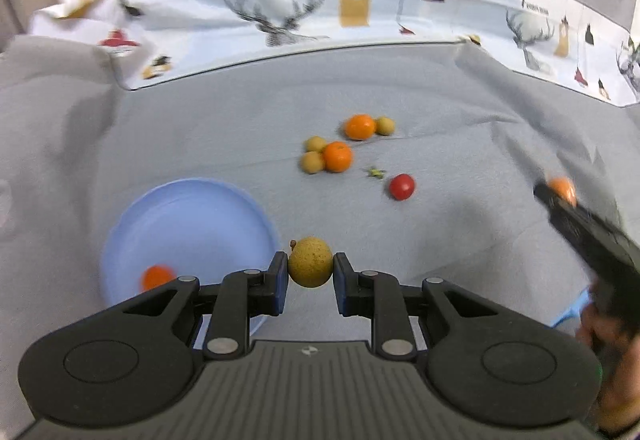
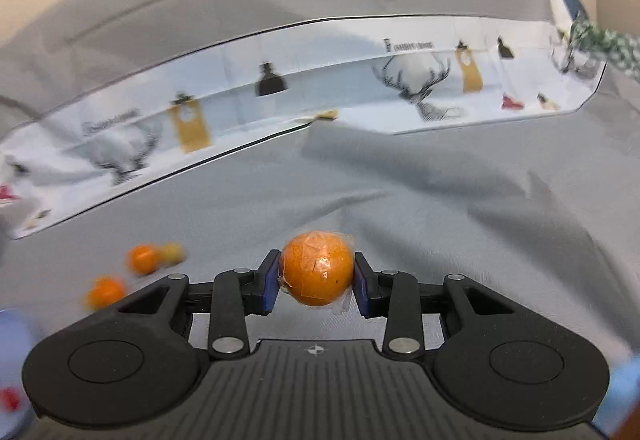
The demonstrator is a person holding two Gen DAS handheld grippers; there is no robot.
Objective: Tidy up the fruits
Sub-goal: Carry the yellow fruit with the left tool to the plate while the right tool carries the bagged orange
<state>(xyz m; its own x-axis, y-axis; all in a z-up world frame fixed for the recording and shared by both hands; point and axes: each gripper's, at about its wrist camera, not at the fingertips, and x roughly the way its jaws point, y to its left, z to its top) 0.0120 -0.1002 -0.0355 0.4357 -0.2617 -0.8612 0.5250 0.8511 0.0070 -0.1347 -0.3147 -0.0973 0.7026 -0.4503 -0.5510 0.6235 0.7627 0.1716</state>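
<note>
Left gripper: I see its fingers pinching a yellow-brown longan side to side, pads on both flanks, stem nub at upper left. It's held level, just off the right rim of the blue plate, over grey cloth. Can't tell if the longan touches the cloth.

One orange sits in the blue plate, near its lower edge, partly hidden behind my left linkage.

Right gripper: fingers clamped on a plastic-wrapped orange, wrap bunched at the bottom right. From the left wrist view this gripper comes in from the right edge, angled up-left, black body motion-blurred, with the orange tip showing past it. A bit of the person's hand shows behind it, blurred.

Loose fruit on the cloth, mid-field in the left view:
- far orange touching a longan on its right
- near orange touching two longans on its left
- cherry tomato apart, to the right, with a small green stem scrap just beside it

Back edge: a printed white sheet with deer heads lying across the grey cloth. Right view is heavily blurred on the left side; two oranges are barely resolvable there.
</note>
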